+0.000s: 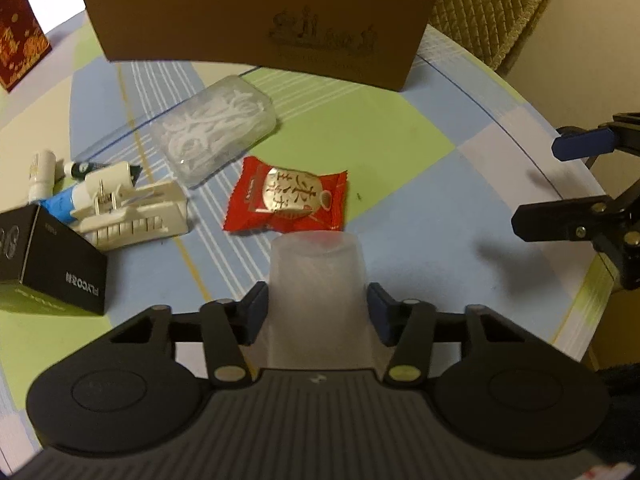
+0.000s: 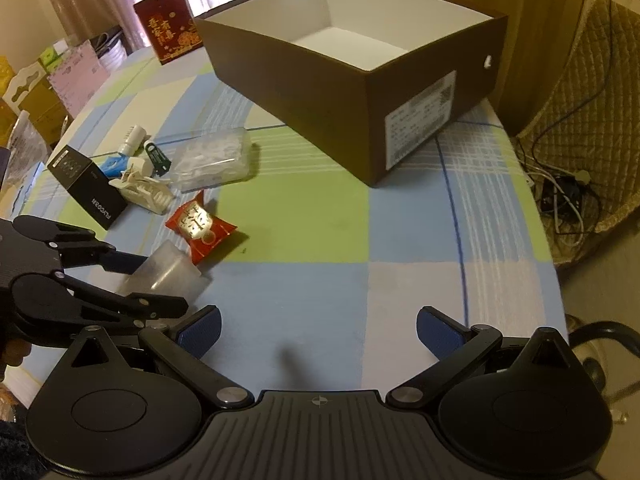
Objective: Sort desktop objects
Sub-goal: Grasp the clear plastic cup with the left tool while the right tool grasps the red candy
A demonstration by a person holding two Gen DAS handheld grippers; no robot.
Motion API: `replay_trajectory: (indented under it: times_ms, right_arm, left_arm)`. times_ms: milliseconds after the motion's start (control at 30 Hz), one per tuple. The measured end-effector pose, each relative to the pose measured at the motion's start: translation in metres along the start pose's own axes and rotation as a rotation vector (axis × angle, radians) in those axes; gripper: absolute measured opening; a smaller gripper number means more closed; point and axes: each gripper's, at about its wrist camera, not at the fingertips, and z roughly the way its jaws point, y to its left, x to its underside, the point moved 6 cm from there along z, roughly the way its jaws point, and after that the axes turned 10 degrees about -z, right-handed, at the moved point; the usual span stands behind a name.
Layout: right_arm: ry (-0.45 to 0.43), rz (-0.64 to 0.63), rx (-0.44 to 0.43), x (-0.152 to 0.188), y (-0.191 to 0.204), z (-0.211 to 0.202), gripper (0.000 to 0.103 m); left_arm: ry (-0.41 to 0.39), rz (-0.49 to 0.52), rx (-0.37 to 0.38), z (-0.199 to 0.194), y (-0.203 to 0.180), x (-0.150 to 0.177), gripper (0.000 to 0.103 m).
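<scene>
My left gripper (image 1: 318, 312) is shut on a translucent plastic cup (image 1: 318, 280), also seen lying low over the table in the right wrist view (image 2: 170, 272). A red snack packet (image 1: 286, 202) lies just beyond the cup. A clear box of floss picks (image 1: 218, 128), a white clip (image 1: 132, 216), small tubes (image 1: 64, 192) and a black carton (image 1: 48, 264) lie to the left. The open brown box (image 2: 352, 92) stands at the back, empty inside. My right gripper (image 2: 318, 330) is open and empty over the bare tablecloth, right of the left gripper (image 2: 132, 280).
A red gift box (image 2: 170, 24) stands behind the brown box on the left. The checked tablecloth (image 2: 320, 216) covers a round table whose edge curves on the right. A quilted chair (image 2: 592, 80) and cables (image 2: 560, 188) lie beyond it.
</scene>
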Motion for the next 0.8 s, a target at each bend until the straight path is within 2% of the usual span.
replay_trajectory:
  times_ms: [200, 667, 800]
  right_arm:
    - [-0.007, -0.047, -0.051, -0.012, 0.012, 0.015, 0.101]
    - [-0.047, -0.25, -0.148, -0.064, 0.069, 0.072, 0.1]
    - [-0.038, -0.308, -0.144, -0.076, 0.082, 0.094, 0.082]
  left_arm:
    - [-0.011, -0.084, -0.032, -0.008, 0.028, 0.009, 0.048]
    - [-0.032, -0.379, -0.207, -0.043, 0.134, 0.044, 0.048]
    - [-0.039, -0.428, -0.238, -0.049, 0.151, 0.05, 0.048]
